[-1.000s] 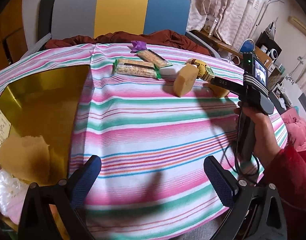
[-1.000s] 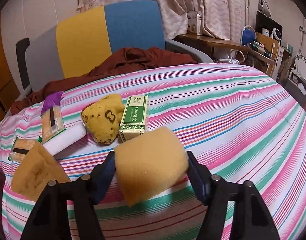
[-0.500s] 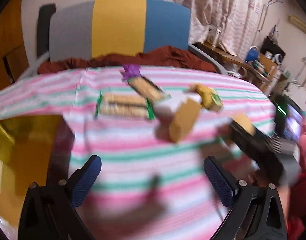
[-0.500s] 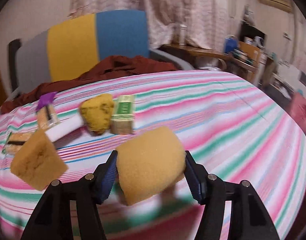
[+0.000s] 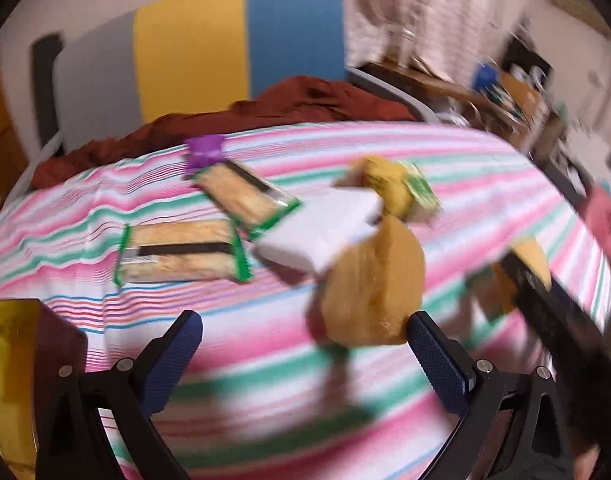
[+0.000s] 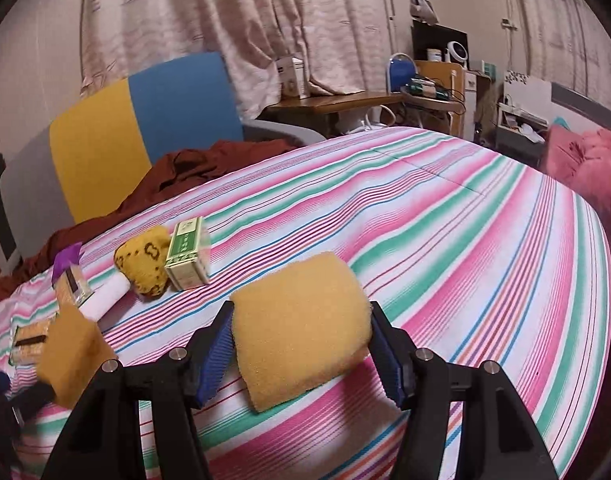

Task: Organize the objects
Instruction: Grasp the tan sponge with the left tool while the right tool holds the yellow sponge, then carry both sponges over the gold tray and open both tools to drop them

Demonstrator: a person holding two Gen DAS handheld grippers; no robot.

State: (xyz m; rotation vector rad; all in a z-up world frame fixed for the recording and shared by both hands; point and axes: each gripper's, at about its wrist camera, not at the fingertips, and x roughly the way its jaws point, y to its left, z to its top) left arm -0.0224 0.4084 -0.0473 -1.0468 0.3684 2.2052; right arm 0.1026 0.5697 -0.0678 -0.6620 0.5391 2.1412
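My right gripper [image 6: 301, 344] is shut on a yellow sponge [image 6: 301, 320], its blue pads pressing both ends, just above the striped tablecloth [image 6: 465, 240]. A second yellow sponge [image 5: 373, 284] stands on end on the cloth. It sits just ahead of my left gripper [image 5: 305, 344], nearer the right finger, and nothing touches it. That gripper is open and empty. The left wrist view is blurred. At its right edge the right gripper [image 5: 545, 300] shows with its held sponge [image 5: 531, 254]. The standing sponge [image 6: 71, 348] also appears low left in the right wrist view.
Beyond the sponges lie two green-edged snack packets [image 5: 177, 250] [image 5: 245, 196], a white block [image 5: 321, 228], a yellow patterned pouch [image 6: 145, 260], a green box [image 6: 187, 252] and a purple scrap [image 5: 205, 152]. A gold box [image 5: 9, 320] stands at the left edge. A chair [image 6: 145, 120] holds red cloth behind the table.
My left gripper has swept right across the table, bringing the standing sponge close in front and pushing the gold box to the view's edge. My right gripper has shifted and rolled, still holding its sponge.
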